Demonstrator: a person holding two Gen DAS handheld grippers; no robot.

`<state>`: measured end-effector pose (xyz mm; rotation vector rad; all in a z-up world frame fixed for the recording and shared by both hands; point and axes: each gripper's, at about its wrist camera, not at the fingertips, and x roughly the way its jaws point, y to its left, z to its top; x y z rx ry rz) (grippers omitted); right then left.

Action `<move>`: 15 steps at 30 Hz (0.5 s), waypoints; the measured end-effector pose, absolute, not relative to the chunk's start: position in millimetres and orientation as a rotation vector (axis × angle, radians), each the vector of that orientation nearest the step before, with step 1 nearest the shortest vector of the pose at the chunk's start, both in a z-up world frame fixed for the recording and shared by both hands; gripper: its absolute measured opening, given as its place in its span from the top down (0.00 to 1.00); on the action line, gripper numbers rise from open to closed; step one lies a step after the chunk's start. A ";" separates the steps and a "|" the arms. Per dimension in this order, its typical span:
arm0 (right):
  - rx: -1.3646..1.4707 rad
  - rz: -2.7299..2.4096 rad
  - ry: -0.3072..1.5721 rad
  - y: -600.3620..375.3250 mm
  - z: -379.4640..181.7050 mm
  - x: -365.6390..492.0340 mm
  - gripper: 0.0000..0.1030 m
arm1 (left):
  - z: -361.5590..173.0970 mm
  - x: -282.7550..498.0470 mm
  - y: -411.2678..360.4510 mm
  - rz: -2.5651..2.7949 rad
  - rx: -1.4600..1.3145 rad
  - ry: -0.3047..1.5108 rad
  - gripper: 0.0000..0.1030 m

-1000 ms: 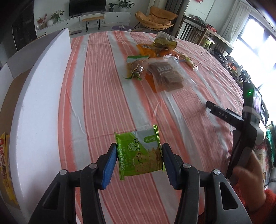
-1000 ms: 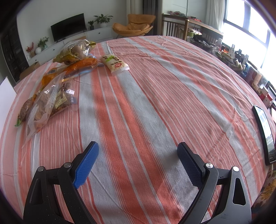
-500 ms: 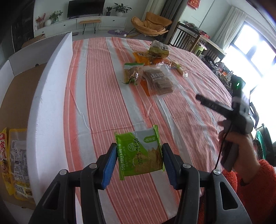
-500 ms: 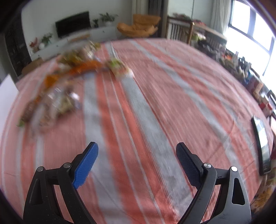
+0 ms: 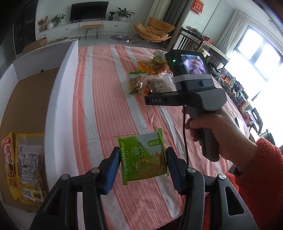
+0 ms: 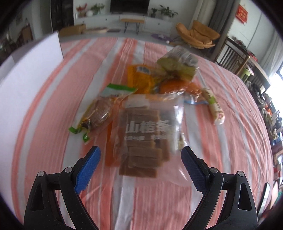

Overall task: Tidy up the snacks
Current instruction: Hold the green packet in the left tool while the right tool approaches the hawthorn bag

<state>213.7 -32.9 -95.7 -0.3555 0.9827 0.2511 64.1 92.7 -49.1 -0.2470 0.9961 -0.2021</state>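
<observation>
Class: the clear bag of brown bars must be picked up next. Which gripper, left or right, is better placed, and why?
Right. The right gripper is open with the clear bag of brown bars directly ahead; the left gripper is shut on the green packet.

We see a home living room: beyond the striped-cloth table [image 5: 106, 99], a black flat television [image 5: 89, 8] and orange lounge chair [image 5: 155, 29].

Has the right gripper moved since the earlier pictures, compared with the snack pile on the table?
Yes. The right gripper has swung toward the snack pile; its open jaws now frame the clear bag of brown bars.
</observation>
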 end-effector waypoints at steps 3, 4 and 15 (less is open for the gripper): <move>-0.384 0.242 0.974 -26.7 -97.1 211.9 0.09 | -49.7 63.1 96.0 -0.193 -0.253 1.000 0.50; -0.374 0.248 0.978 -26.1 -95.4 211.1 0.09 | -49.9 63.1 96.5 -0.193 -0.256 1.001 0.50; -0.367 0.226 0.998 -22.5 -92.7 223.4 0.10 | -50.2 65.6 91.7 -0.205 -0.257 1.006 0.50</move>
